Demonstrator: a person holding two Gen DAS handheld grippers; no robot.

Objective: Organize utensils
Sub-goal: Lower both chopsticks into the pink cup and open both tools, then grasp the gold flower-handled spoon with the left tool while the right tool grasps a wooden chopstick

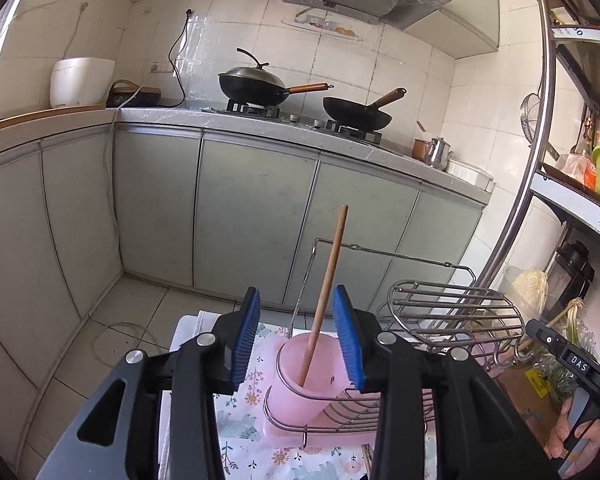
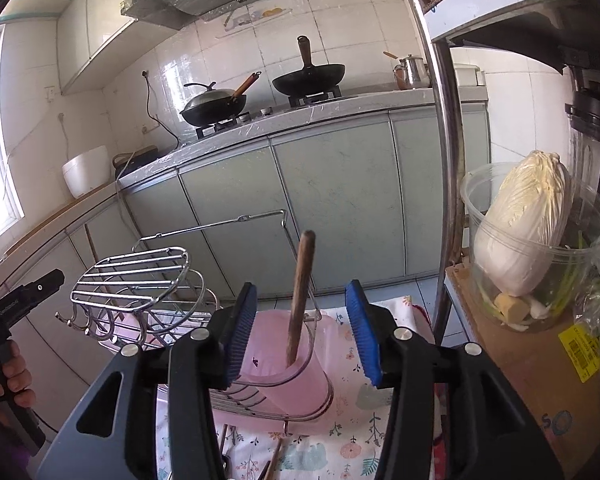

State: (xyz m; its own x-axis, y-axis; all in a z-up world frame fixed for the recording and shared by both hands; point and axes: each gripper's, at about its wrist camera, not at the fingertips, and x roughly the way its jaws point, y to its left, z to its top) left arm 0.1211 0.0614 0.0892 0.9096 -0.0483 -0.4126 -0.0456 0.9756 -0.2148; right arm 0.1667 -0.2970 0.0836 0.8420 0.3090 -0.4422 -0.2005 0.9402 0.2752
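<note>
A pink plastic cup point(image 1: 312, 376) sits in a wire utensil rack point(image 1: 452, 312) on a floral cloth point(image 1: 248, 404). A wooden stick point(image 1: 327, 284) stands tilted in the cup. My left gripper point(image 1: 296, 340) is open and empty, with its jaws either side of the stick above the cup. In the right wrist view the same cup point(image 2: 288, 364) holds the stick point(image 2: 298, 296), and my right gripper point(image 2: 300, 336) is open and empty around it. More utensil tips point(image 2: 272, 464) lie on the cloth point(image 2: 340, 448) near the bottom edge.
A kitchen counter with two woks point(image 1: 260, 88) on a stove lies ahead. A metal shelf post point(image 2: 444, 160) stands at right. A clear tub of cabbage point(image 2: 528, 236) sits on a cardboard box point(image 2: 540, 380). The other gripper's handle shows at the left edge point(image 2: 16, 300).
</note>
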